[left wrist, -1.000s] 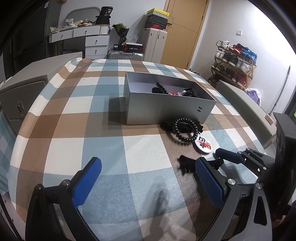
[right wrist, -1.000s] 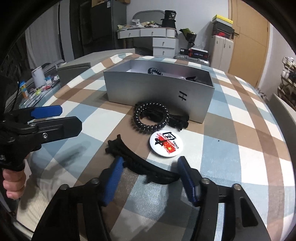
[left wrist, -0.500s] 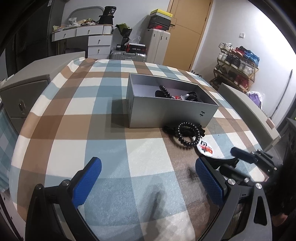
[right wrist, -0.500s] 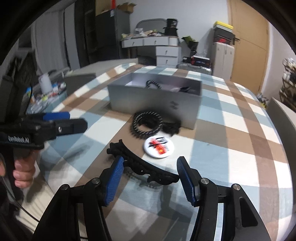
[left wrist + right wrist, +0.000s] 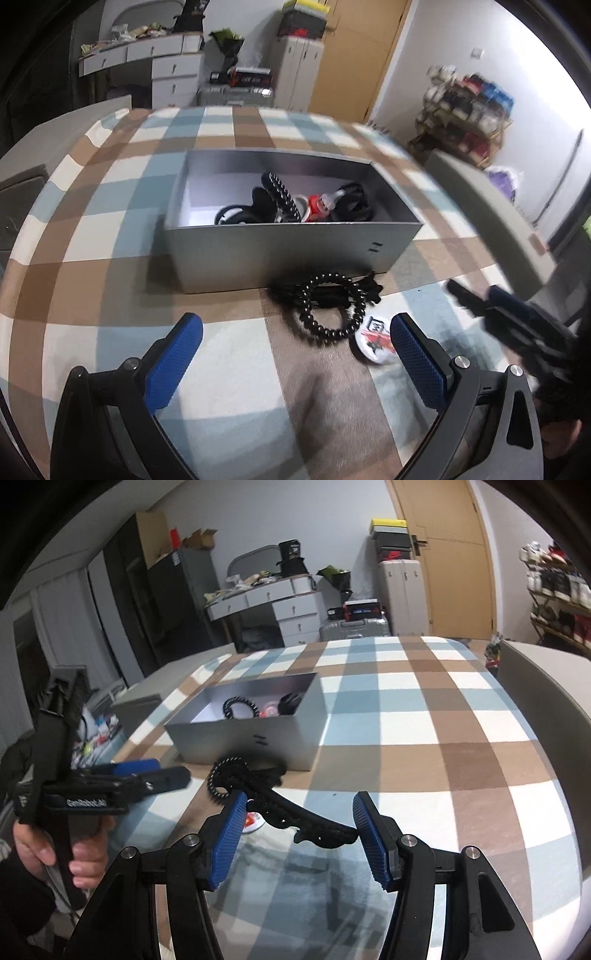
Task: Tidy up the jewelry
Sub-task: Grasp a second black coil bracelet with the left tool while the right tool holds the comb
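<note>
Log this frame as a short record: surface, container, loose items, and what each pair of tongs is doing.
surface: checked cloth
container: open grey box, holding several pieces of jewelry
loose items: black bead bracelet and round badge in front of the box
right tongs: gripping black hair clip, held above the cloth
left tongs: open, empty

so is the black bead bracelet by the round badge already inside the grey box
No, the black bead bracelet lies on the checked cloth outside the grey box, against its front wall, beside the round badge.
</note>
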A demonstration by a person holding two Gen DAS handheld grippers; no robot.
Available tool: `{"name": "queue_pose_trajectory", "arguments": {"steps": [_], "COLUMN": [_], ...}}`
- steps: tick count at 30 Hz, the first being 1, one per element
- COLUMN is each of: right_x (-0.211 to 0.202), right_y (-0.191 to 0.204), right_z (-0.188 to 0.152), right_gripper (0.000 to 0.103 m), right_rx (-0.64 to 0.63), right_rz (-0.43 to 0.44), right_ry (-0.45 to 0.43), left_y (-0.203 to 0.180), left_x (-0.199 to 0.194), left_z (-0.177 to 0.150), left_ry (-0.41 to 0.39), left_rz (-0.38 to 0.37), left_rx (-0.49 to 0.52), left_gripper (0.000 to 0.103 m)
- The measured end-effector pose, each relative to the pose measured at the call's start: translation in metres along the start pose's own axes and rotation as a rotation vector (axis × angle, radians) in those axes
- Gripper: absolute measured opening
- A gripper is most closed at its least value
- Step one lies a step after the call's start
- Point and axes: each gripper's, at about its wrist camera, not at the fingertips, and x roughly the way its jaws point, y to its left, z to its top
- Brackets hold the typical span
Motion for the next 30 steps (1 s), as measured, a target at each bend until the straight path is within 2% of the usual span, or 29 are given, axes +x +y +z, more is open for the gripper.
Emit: {"name": "queue_pose_trajectory", "arguments": {"steps": [2, 4, 6, 9, 13, 19, 26, 30], "right_x": [0.000, -0.001, -0.001, -0.004, -0.006, -0.007, -0.008, -0.014], "right_y": [-0.006, -0.008, -0.011, -0.014, -0.018, -0.023, -0.023, -0.023], "right_z": [0.001, 0.001, 0.000, -0.001, -0.001, -0.003, -0.007, -0.007], "right_gripper": [0.059, 0.059, 0.059, 0.059, 0.059, 0.059, 0.059, 0.059], "right_rx": [0.016, 0.025, 0.029, 0.028, 0.032, 0.051, 0.058, 0.052], "right_rz": [0.013, 0.020, 0.027, 0.036, 0.048, 0.064, 0.088, 0.087], "right_ry": [-0.003, -0.007, -0.005, -0.014, -0.028, -0.038, -0.042, -0.053], "left_y": [-0.005, -0.006, -0.007, -0.013, -0.021, -0.027, -0.035, -0.038], "left_x": [0.011, 0.017, 0.022, 0.023, 0.032, 0.034, 0.032, 0.029], "left_z": [0.003, 0.006, 0.007, 0.007, 0.010, 0.008, 0.010, 0.008], "left_ry": [0.035, 0.054, 0.083, 0.084, 0.115, 0.142, 0.154, 0.157], "left_rz": [0.056, 0.033, 0.049, 0.045, 0.103, 0.136, 0.114, 0.128], "left_rx": [0.000, -0.024, -0.039, -0.038, -0.002, 0.033, 0.070, 0.090], "left_gripper": [0.099, 0.099, 0.099, 0.099, 0.099, 0.077, 0.048, 0.044]}}
